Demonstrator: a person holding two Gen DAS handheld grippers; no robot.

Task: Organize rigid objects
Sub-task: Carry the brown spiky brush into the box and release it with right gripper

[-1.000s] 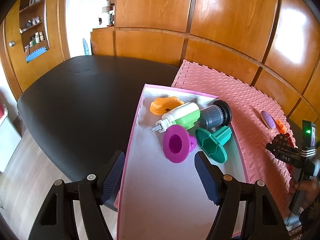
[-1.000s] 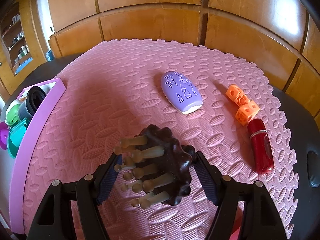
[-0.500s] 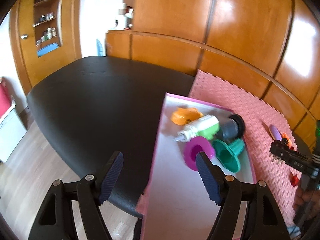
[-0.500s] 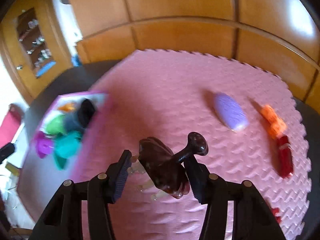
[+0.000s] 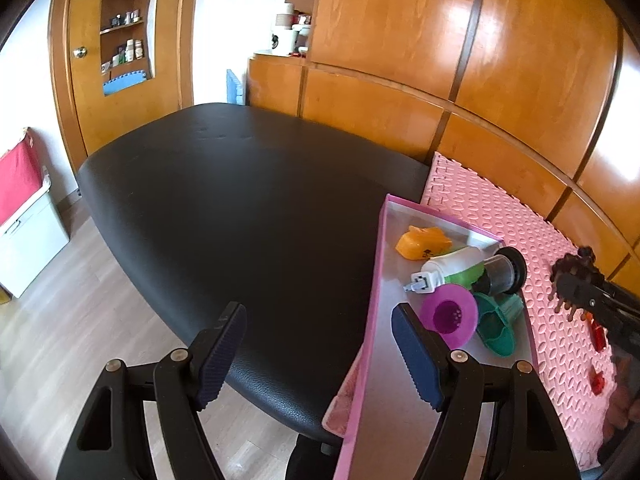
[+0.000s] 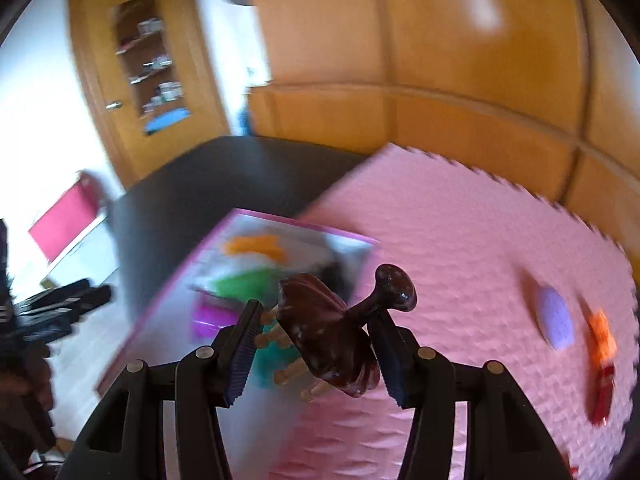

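Right wrist view: our right gripper (image 6: 314,346) clamps the brown massager (image 6: 328,340) above the pink tray (image 6: 168,300). Our left gripper (image 5: 318,354) hangs wide, holding nothing.

A black table (image 5: 240,200) stands against a wall of glossy wooden panels (image 5: 460,60). Past its far left corner a wooden door (image 5: 124,40) holds a shelved niche with small bottles. On the pale wood floor (image 5: 60,300) off the left edge sits a white bin with red cloth (image 5: 20,204).
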